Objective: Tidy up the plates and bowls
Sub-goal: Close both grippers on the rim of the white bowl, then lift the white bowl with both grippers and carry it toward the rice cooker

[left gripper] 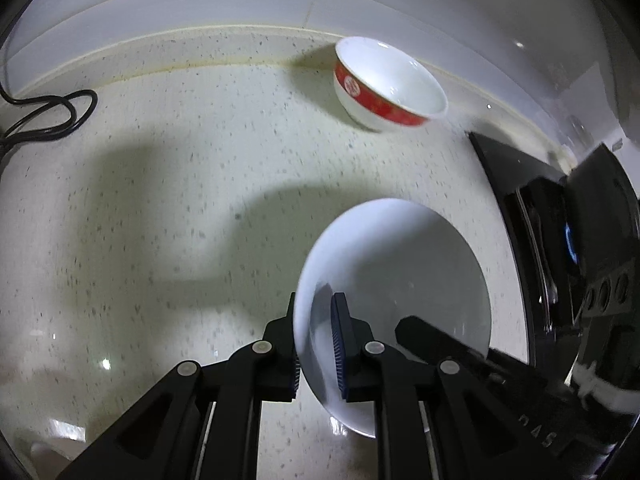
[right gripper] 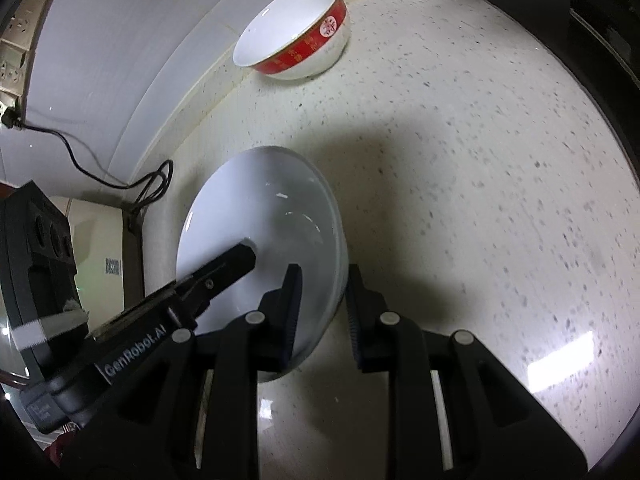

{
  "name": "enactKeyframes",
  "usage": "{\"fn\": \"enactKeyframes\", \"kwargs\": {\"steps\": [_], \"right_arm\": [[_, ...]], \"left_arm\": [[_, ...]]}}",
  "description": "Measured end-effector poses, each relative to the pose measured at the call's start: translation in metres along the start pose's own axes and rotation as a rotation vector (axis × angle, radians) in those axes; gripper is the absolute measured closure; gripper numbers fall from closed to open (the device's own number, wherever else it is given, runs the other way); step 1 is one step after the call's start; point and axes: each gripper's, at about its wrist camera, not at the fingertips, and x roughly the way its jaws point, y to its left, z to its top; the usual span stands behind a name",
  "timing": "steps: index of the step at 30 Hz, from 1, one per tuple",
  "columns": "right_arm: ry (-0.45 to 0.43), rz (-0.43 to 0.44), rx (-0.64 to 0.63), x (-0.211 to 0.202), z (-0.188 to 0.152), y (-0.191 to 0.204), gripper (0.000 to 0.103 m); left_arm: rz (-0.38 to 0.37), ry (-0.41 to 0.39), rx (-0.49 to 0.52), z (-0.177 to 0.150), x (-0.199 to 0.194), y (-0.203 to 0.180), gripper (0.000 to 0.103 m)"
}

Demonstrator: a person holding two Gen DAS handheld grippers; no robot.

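Observation:
A plain white plate (left gripper: 404,280) is held above the speckled counter, gripped from both sides. My left gripper (left gripper: 316,344) is shut on its left rim, one finger inside and one outside. My right gripper (right gripper: 320,312) is shut on the plate's right rim (right gripper: 280,216) the same way. Each gripper shows in the other's view, with a finger reaching over the plate. A white bowl with a red band (left gripper: 384,84) stands on the counter by the back wall, beyond the plate; it also shows in the right wrist view (right gripper: 296,32).
A black stovetop (left gripper: 536,208) lies to the right of the counter and shows in the right wrist view (right gripper: 580,20). A black cable (left gripper: 48,116) coils at the back left, running to a wall socket (right gripper: 20,40). A white wall runs behind the counter.

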Motion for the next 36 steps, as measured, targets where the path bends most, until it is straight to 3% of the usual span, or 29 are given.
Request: {"fn": "enactKeyframes", "kwargs": {"steps": [18, 36], "right_arm": [[0.048, 0.001, -0.056, -0.023, -0.044, -0.009, 0.078], [-0.007, 0.029, -0.113, -0.057, -0.068, 0.016, 0.078]], "left_arm": [[-0.006, 0.004, 0.073, -0.057, -0.006, -0.017, 0.089], [0.016, -0.111, 0.115, -0.08, -0.059, -0.017, 0.089]]}}
